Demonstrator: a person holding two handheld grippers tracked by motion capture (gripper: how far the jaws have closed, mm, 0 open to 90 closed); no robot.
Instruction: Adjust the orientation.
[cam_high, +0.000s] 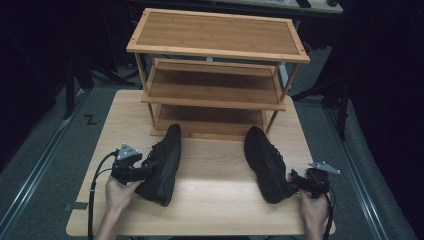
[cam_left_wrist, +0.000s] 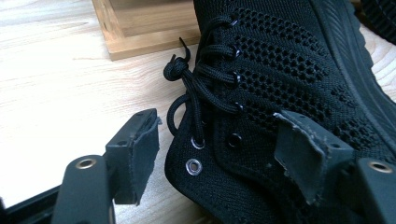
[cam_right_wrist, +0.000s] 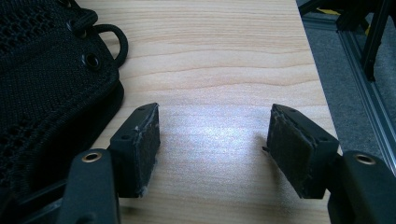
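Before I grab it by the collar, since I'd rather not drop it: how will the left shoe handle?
The left shoe has a knit mesh upper, so its collar will probably fold under the jaws. It looks light for its size. The thick sole should stay stiff, so the toe may sag.

Dim room, dark at the frame edges. Light pools on the table (cam_high: 210, 195), with a soft glare patch at lower centre. The black shoes (cam_high: 162, 162) lose detail, perhaps underexposed. The gripper views look sharp, slightly grainy.

Open tool (cam_left_wrist: 219, 154) straddling black shoe (cam_left_wrist: 289, 84)
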